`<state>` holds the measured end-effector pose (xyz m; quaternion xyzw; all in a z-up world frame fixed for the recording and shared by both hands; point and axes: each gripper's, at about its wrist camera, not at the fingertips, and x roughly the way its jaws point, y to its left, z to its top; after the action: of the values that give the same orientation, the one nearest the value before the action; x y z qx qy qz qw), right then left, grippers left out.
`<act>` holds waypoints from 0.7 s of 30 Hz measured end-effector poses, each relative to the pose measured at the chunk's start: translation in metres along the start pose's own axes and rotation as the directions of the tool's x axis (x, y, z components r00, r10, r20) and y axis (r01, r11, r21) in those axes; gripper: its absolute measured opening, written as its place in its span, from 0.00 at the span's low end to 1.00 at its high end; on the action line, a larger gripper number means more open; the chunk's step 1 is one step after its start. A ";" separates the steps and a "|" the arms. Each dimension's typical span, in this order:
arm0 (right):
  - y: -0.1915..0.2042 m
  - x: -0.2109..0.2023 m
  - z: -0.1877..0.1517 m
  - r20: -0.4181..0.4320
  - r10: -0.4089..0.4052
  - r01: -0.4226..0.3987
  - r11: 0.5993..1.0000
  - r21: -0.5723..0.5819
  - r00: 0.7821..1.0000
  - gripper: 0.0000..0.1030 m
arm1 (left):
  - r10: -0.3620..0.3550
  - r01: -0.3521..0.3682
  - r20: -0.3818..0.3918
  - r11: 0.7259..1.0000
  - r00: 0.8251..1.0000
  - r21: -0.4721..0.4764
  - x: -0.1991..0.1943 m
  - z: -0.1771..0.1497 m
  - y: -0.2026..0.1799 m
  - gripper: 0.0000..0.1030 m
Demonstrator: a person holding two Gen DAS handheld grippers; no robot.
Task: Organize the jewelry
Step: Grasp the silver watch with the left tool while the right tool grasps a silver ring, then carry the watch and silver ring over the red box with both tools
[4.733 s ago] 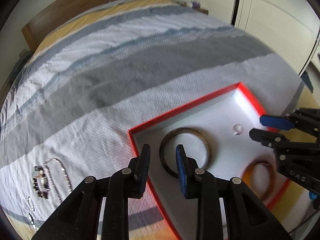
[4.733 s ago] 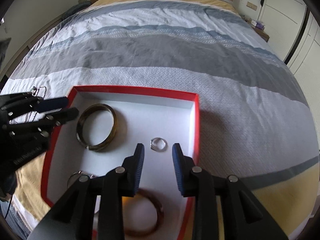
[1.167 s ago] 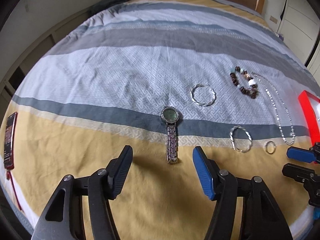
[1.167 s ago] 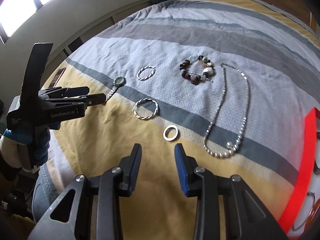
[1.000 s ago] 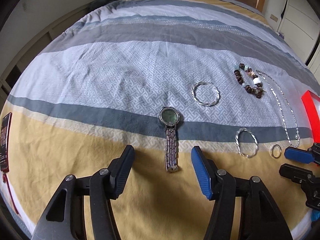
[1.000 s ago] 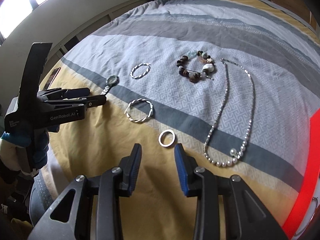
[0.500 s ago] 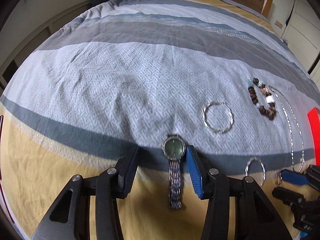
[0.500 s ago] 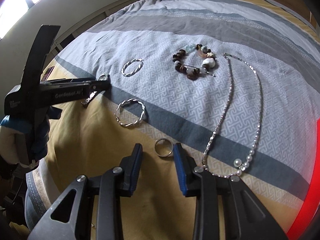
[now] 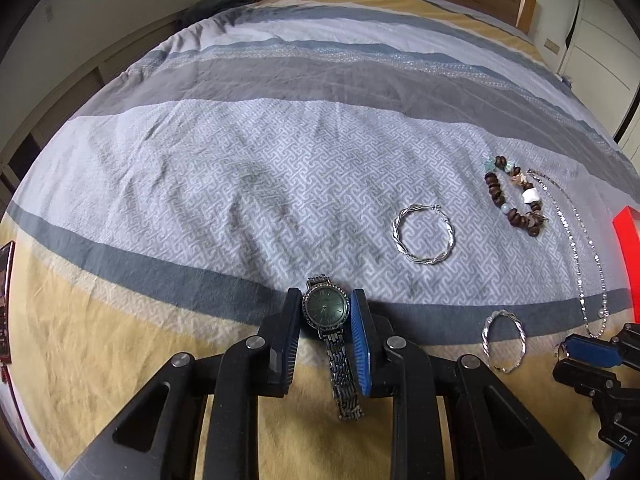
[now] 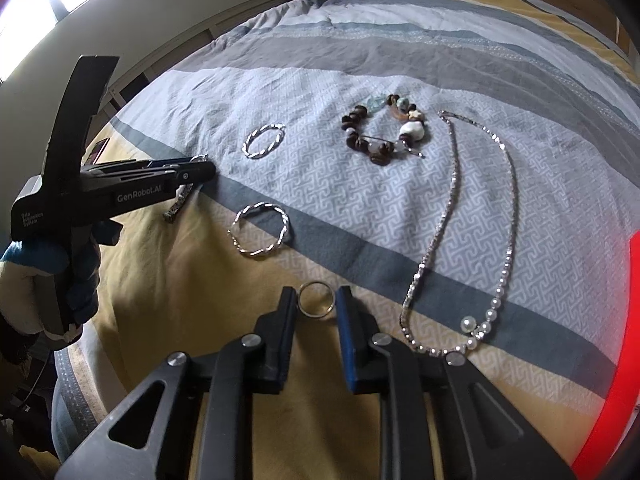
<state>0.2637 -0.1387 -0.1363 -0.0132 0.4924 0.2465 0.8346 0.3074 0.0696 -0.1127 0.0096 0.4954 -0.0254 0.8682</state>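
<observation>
Most of the jewelry is still lying out on the bed [image 9: 280, 168], so a lot of tidying is left. The left gripper [image 9: 325, 314] has just been closing its jaws, and the watch [image 9: 325, 312], at the bottom middle of the left view, sits between them; the pads look right against its round face, so it seems clamped. The right gripper [image 10: 315, 300] has also been closing, with the small ring [image 10: 316, 299] between its jaws at the bottom middle of the right view, just touching or nearly so. Not yet picked up are two twisted silver bangles [image 10: 264, 141] [image 10: 260, 234], the bead bracelet [image 10: 382, 130] and the long necklace [image 10: 452, 240]. The red box [image 10: 612, 360] shows at the right edge.
</observation>
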 end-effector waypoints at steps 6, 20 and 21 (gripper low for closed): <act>0.012 -0.025 0.000 0.031 0.003 -0.003 1.000 -0.010 1.000 0.18 | -0.005 0.005 0.022 1.000 1.000 -0.011 -0.029 -0.012 0.001 0.23; 0.034 -0.102 -0.018 0.127 -0.031 0.032 0.999 -0.004 0.991 0.18 | -0.019 0.020 0.111 1.000 0.994 -0.009 -0.108 -0.027 -0.004 0.23; 0.035 -0.106 -0.019 0.134 -0.034 0.035 0.999 -0.004 0.990 0.18 | -0.021 0.022 0.117 1.000 0.993 -0.008 -0.113 -0.028 -0.006 0.23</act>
<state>0.1912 -0.1551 -0.0509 -0.0076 0.4340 0.2340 0.8700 0.2254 0.0690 -0.0299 -0.0010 0.4437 -0.0329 0.8956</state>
